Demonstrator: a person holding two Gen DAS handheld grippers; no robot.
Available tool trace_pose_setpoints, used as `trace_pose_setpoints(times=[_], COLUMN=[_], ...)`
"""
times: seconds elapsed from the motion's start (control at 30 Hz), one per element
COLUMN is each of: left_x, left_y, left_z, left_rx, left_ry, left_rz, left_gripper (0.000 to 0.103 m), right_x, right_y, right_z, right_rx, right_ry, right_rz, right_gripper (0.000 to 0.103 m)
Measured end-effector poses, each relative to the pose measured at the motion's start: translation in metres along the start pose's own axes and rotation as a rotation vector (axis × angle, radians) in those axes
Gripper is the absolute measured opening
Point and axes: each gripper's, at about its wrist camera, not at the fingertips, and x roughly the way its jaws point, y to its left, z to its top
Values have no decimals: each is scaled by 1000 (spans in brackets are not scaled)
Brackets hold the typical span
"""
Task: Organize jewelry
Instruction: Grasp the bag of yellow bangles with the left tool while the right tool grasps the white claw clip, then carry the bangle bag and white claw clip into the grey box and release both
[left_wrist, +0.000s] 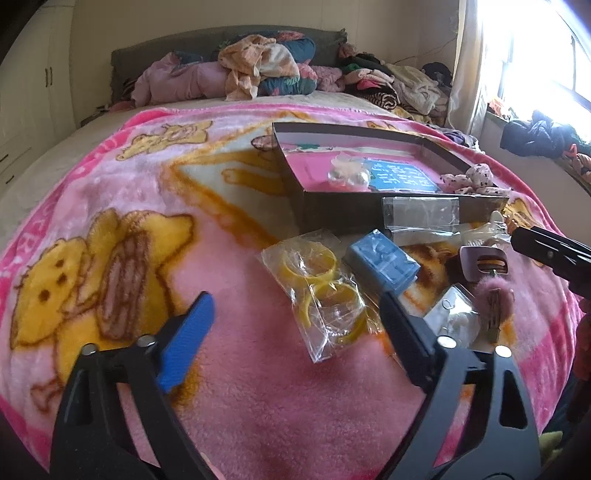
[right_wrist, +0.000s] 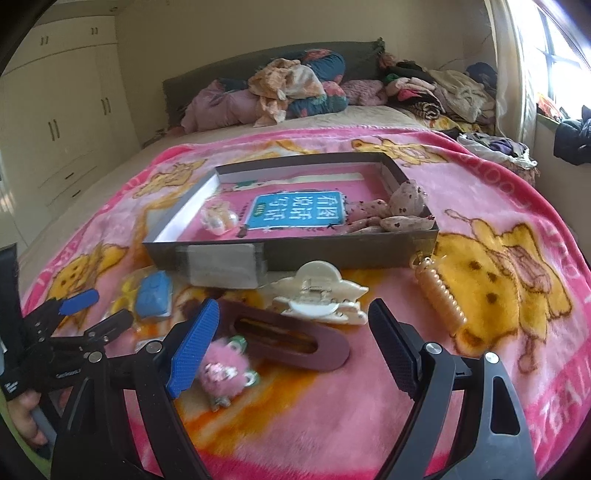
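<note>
Hovering w/ both tongs wide, nothing gripped: left tongs over bagged yellow bangles mid-frame, right tongs over maroon clip. Box upper centre. Prob. needing lowering, then closing.

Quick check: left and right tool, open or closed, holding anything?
Left tool: open, holding nothing, over the bagged yellow bangles.
Right tool: open, holding nothing.

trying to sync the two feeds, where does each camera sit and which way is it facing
Left wrist: on the left gripper, facing down at the clear bag of yellow rings on the pink blanket; its open fingers show.
Right wrist: on the right gripper, facing the maroon oval hair clip; a hand shows.
Shared: dark cardboard box, blue embossed box.
</note>
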Motion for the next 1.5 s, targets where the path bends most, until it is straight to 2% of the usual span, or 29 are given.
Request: trace_pose_setpoints(times=[0.27, 0.37, 0.43, 0.47, 0.5, 0.53, 0.6, 0.67, 0.7, 1.13, 1.5], left_x=[12, 14, 15, 15, 16, 16, 15, 13, 12, -8, -35], left_y=[-3, -4, -6, -6, -6, -5, -4, -3, -2, 3, -19], left_z=[5, 7, 7, 7, 7, 8, 8, 7, 7, 10, 31], left_rx=[-24, -29, -29, -29, -33, -40, -45, -48, -53, -46, 2], left_ry=[30, 37, 42, 45, 49, 52, 54, 53, 51, 26, -45], left_rz=[-31, -44, -54, -61, -69, -77, -83, -90, -94, -96, -138], left_gripper=[68, 58, 47, 43, 37, 32, 31, 18, 15, 10, 9], right_x=[33, 43, 46, 48, 49, 49, 48, 46, 45, 8, -23], right_y=[-17, -22, -25, -26, -26, -26, -25, -23, -22, -29, -32], right_z=[7, 7, 7, 8, 7, 8, 8, 6, 6, 2, 3], right_rx=[76, 106, 122, 127, 129, 130, 118, 110, 108, 123, 118], right_ry=[70, 94, 101, 104, 106, 109, 104, 97, 93, 12, -46], right_rz=[-28, -19, -13, -8, 6, 21, 22, 26, 24, 31, 36], right_gripper=[80, 80, 80, 78, 70, 67, 66, 66, 66, 66, 66])
